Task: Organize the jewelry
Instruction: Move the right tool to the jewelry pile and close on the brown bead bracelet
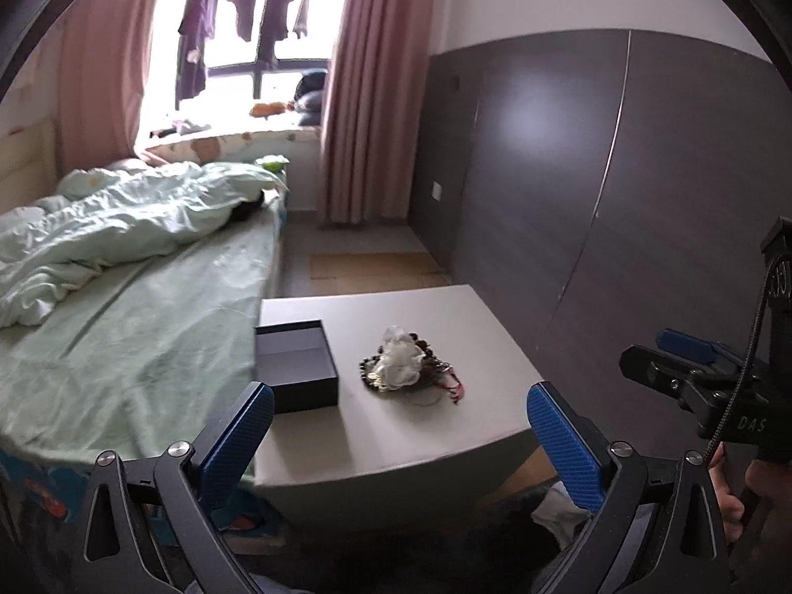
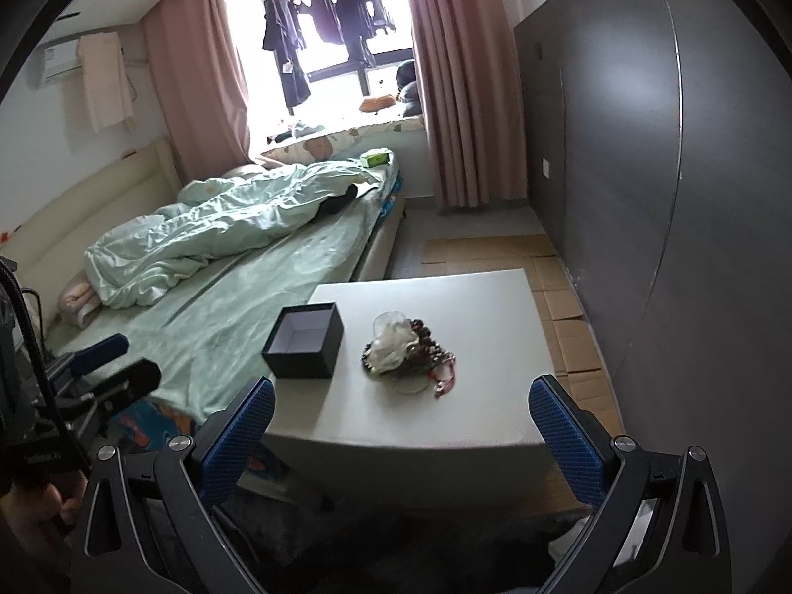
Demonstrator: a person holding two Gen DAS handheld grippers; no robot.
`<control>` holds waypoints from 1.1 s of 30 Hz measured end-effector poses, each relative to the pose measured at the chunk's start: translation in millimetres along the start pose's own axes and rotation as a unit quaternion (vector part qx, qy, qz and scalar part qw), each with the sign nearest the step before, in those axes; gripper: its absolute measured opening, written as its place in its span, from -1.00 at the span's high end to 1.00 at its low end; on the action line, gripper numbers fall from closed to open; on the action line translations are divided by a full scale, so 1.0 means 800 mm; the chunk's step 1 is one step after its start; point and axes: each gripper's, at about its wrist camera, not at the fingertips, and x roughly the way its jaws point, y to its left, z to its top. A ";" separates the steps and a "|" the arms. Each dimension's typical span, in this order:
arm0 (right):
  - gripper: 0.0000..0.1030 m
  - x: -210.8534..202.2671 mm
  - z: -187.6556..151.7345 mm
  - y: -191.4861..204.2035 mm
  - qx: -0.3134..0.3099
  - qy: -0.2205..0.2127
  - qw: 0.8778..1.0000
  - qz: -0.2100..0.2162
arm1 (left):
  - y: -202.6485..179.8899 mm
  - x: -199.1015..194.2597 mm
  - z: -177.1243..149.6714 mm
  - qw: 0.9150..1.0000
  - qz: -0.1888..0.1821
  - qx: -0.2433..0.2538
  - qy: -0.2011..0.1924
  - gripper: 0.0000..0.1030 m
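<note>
Bedroom with a low white table (image 1: 420, 307) standing between a bed (image 1: 123, 326) on the left and a dark grey wall (image 1: 569, 188) on the right. Near the middle of this table lies the jewelry pile (image 1: 411, 366): dark bead bracelets, some red cord at its near right side and a white translucent piece on top, all tangled together so I cannot tell the single pieces apart. Just left of the pile, not touching it, stands a black box (image 1: 295, 364) without lid, at the left edge of the table; in the right wrist view its inside (image 2: 306, 330) looks pale and nothing shows in it.

Both tools are held above the near edge of the table, well apart from the pile. The left gripper (image 1: 396, 440) has its blue fingers (image 1: 237, 440) spread wide with nothing between them. The right gripper (image 2: 401, 438) has its fingers (image 2: 569, 440) spread wide in the same way and holds nothing.

On the bed lies a crumpled light green blanket (image 2: 208, 227). Far behind are pink curtains (image 2: 460, 99) and a bright window (image 2: 336, 39) with dark clothes (image 2: 321, 10) hanging in it. Flat cardboard (image 2: 569, 307) covers the floor to the right of the table
</note>
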 end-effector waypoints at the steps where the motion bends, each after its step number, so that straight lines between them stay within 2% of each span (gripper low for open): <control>1: -1.00 0.008 0.006 -0.002 0.001 0.004 1.000 0.005 | 0.002 0.007 0.003 1.000 -0.005 -0.003 0.005 -0.92; 11: -0.98 0.107 0.060 -0.033 0.016 0.052 0.998 0.033 | 0.024 0.124 0.043 0.996 -0.035 -0.007 0.081 -0.71; 15: -0.90 0.148 0.081 -0.047 0.024 0.078 0.996 0.032 | 0.033 0.166 0.054 0.993 -0.041 -0.007 0.109 -0.65; 18: -0.87 0.180 0.092 -0.055 0.032 0.106 0.993 0.043 | 0.041 0.197 0.061 0.991 -0.043 -0.004 0.130 -0.52; 21: -0.76 0.213 0.100 -0.060 0.033 0.134 0.989 0.047 | 0.046 0.231 0.068 0.986 -0.057 0.001 0.156 -0.47; 25: -0.72 0.247 0.100 -0.069 0.040 0.147 0.987 0.049 | 0.049 0.282 0.071 0.978 -0.070 0.009 0.194 -0.47; 27: -0.64 0.265 0.094 -0.077 0.055 0.150 0.985 0.060 | 0.052 0.306 0.071 0.973 -0.080 0.011 0.214 -0.42; 29: -0.40 0.289 0.084 -0.088 0.073 0.165 0.980 0.078 | 0.054 0.333 0.070 0.969 -0.075 0.023 0.233 -0.37; 31: -0.28 0.312 0.072 -0.098 0.098 0.185 0.973 0.093 | 0.056 0.352 0.067 0.965 -0.080 0.025 0.250 -0.30; 33: -0.27 0.332 0.060 -0.105 0.121 0.202 0.967 0.094 | 0.058 0.368 0.062 0.961 -0.085 0.029 0.262 -0.25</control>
